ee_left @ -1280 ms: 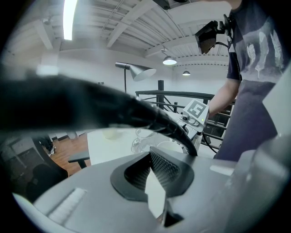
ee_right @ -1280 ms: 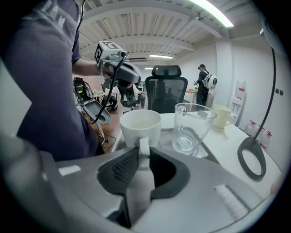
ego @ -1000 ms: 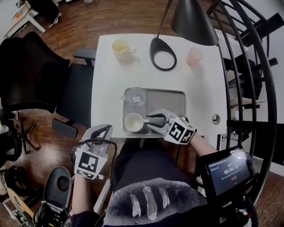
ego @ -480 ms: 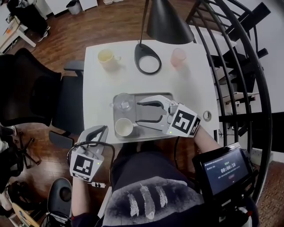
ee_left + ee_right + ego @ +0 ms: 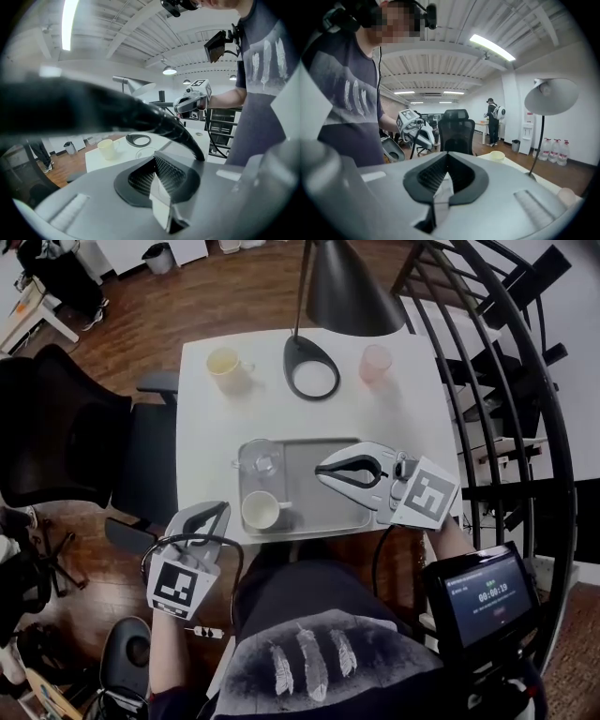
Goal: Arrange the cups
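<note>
Head view: a white cup (image 5: 260, 510) and a clear glass (image 5: 260, 457) are sitting in the grey tray (image 5: 305, 507), with the right gripper (image 5: 323, 471) hovering over it.

Left gripper view: the left gripper (image 5: 159, 185) is pinching shut, empty.

Right gripper view: its jaws, just closing, are meeting on nothing.

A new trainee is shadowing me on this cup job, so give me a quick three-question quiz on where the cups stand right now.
1. True or false: the white mug stands on the grey tray.
2. What shares the tray with it? A a clear glass; B a bowl; C a spoon.
3. How many cups stand on the white table, off the tray?
Key: 1 true; 2 A; 3 two, the yellow mug and the pink cup.
</note>
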Tool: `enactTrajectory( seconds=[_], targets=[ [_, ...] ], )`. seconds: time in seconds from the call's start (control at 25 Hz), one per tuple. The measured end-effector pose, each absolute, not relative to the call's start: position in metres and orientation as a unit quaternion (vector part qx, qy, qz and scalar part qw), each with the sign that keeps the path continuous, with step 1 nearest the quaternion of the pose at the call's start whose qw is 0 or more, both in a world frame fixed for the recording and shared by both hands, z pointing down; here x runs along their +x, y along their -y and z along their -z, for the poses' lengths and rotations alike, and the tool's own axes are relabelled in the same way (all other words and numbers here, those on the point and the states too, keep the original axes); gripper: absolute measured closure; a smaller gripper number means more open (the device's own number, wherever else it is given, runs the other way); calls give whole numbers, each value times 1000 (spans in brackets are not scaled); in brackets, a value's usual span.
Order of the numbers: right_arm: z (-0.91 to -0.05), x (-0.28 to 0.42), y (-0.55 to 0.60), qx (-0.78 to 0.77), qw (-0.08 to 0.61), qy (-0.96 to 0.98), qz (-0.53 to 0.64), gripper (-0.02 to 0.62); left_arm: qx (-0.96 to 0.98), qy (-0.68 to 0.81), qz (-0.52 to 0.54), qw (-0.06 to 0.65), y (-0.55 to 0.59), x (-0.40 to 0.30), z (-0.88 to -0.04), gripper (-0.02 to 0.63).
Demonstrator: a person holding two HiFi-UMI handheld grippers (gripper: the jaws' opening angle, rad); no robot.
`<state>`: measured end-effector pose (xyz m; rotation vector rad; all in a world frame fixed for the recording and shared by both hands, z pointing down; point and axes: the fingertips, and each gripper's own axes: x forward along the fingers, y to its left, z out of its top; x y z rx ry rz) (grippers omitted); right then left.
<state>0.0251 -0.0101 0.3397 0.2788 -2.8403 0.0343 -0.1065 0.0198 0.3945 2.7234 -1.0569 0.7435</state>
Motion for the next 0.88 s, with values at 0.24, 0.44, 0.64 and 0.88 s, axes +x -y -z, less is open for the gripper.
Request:
enactTrajectory(
  seconds=[0.24, 0.44, 0.64, 0.88],
  targets=[
    [-352, 34, -2, 91, 130, 985, -67, 592, 902, 348, -249, 62, -16, -106, -398, 591],
    [-351, 39, -2, 103, 109, 984, -91, 592, 904, 341, -251, 61, -15, -105, -399, 591],
    [-359, 45, 1, 115, 126, 980, -101, 592, 902, 338, -259, 64, -17, -106, -400, 591],
    [-362, 42, 1, 115, 122, 979, -113, 592, 900, 344, -256, 73, -18, -108, -399, 591]
  ],
)
